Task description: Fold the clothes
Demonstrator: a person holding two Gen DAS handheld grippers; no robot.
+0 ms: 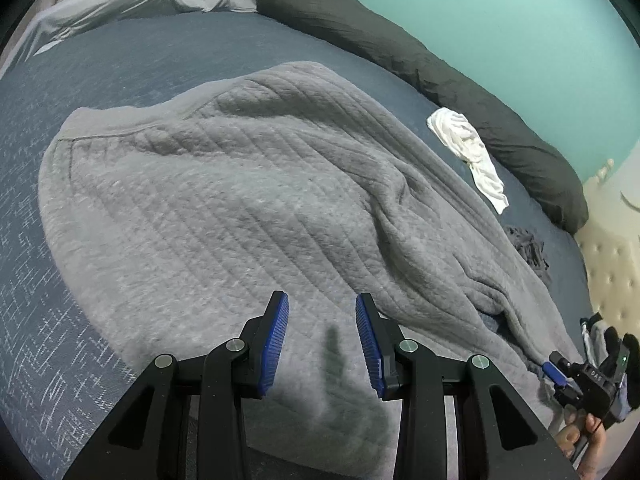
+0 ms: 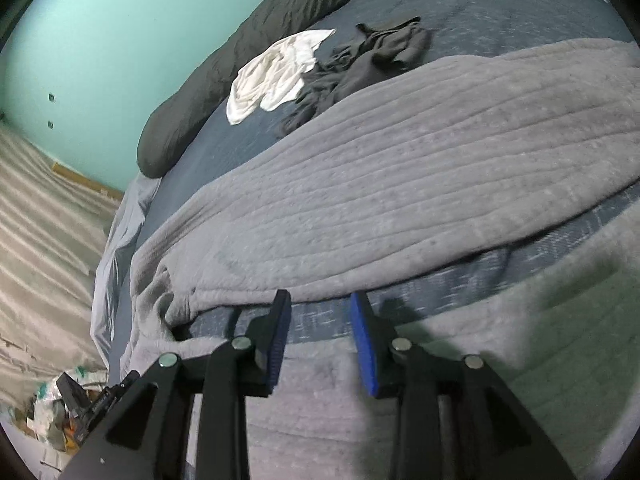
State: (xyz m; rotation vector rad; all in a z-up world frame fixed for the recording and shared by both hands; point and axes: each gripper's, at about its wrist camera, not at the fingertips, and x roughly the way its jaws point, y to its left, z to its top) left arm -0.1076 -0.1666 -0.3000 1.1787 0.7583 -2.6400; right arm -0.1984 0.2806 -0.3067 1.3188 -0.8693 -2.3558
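L wrist: left gripper (image 1: 322,312) jaws apart, empty, over grey quilted garment (image 1: 224,184) spread on blue bedspread (image 1: 120,52); R wrist: right gripper (image 2: 320,312) jaws apart, empty, above garment's edge, white cloth (image 2: 276,74) beyond.

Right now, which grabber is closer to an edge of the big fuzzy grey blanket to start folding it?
Probably the right gripper: it is open over the edge of the quilted grey fleece blanket. The left gripper, also open, hovers over the blanket's middle.
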